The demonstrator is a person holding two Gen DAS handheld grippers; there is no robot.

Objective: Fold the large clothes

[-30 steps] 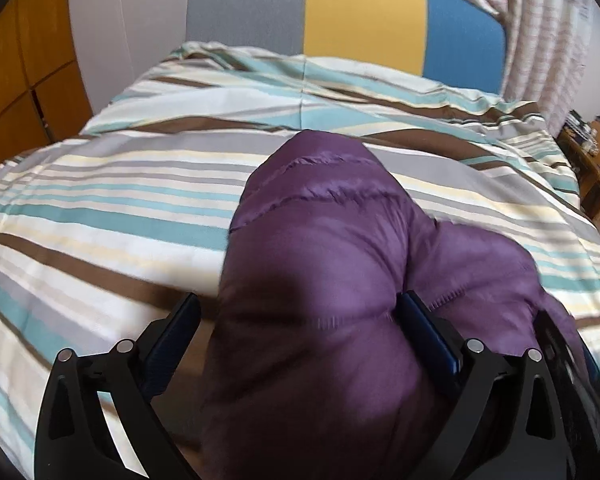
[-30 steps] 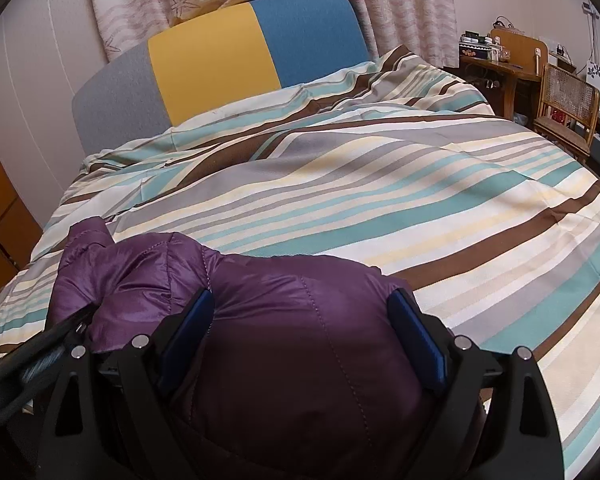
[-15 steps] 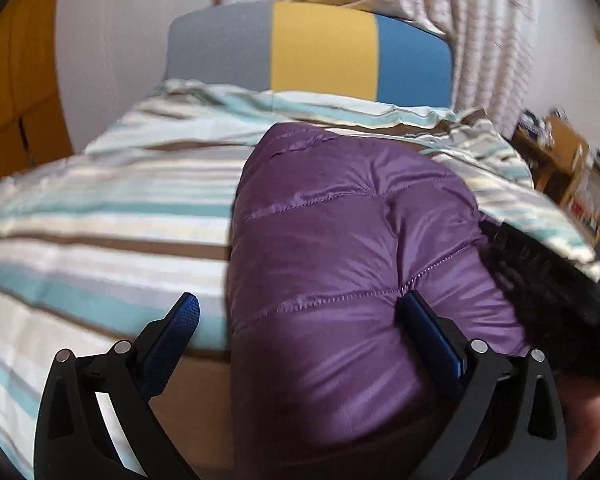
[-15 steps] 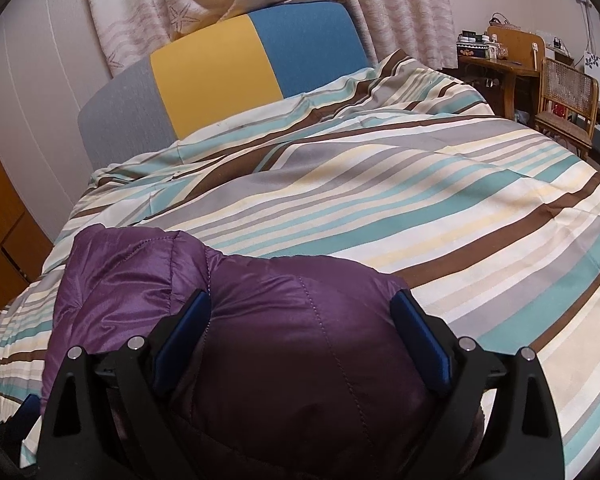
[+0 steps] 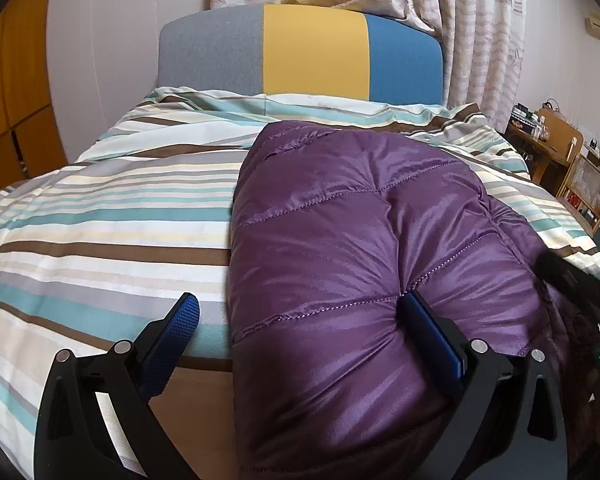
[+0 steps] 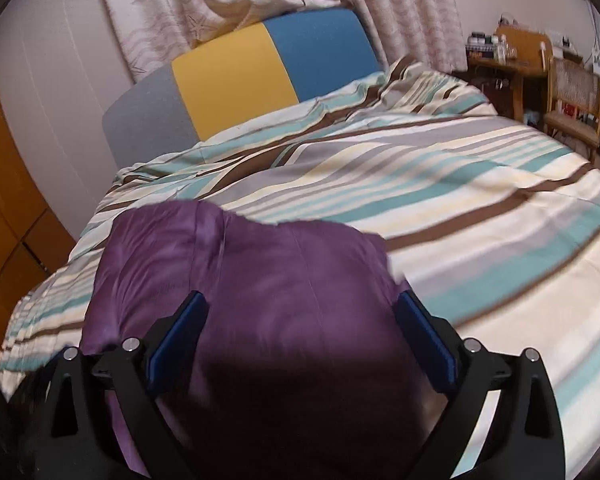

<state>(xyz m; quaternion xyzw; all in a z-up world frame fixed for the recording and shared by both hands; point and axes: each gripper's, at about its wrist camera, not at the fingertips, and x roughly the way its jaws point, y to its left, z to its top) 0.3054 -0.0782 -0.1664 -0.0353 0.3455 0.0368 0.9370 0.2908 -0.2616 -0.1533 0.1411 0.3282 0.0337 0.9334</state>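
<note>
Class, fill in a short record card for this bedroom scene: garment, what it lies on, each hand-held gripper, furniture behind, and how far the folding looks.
garment: purple quilted jacket, bunched up
surface: bed with striped cover
left hand-held gripper: open; one finger pushed into the jacket, the other beside it over the cover
right hand-held gripper: jaws have just been opening, wide; jacket between them
behind: grey, yellow and blue headboard; curtains; wooden chair
folding: jacket in a puffy bundle, not flat
</note>
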